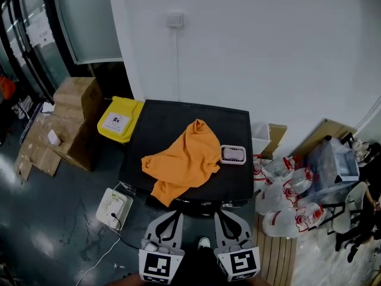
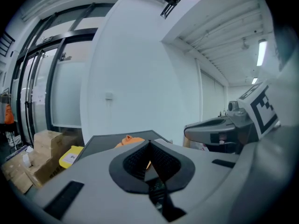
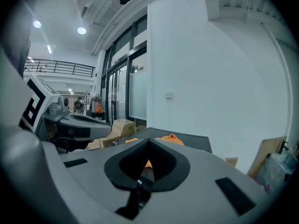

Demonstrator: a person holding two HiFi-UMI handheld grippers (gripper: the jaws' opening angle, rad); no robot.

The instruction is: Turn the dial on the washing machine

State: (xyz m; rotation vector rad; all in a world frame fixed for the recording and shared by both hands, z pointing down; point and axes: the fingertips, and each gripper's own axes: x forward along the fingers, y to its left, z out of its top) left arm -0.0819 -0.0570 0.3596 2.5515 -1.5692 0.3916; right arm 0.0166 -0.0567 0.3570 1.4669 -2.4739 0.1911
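Note:
The washing machine (image 1: 156, 127) is a black-topped box against the white wall; an orange cloth (image 1: 186, 157) lies crumpled across its lid. No dial shows in any view; the machine's front face is hidden below its near edge. My left gripper (image 1: 175, 214) and right gripper (image 1: 218, 214) hover side by side just in front of that edge, both shut with nothing between the jaws. In the left gripper view the left gripper (image 2: 149, 143) points over the lid toward the orange cloth (image 2: 131, 140). The right gripper (image 3: 149, 141) likewise faces the cloth (image 3: 171, 138).
A small pink-and-white box (image 1: 233, 154) sits on the lid's right side. A yellow bag (image 1: 119, 119) and cardboard boxes (image 1: 74, 100) stand to the left, a white device (image 1: 114, 207) with a cable on the floor, and several plastic bags (image 1: 286, 201) to the right.

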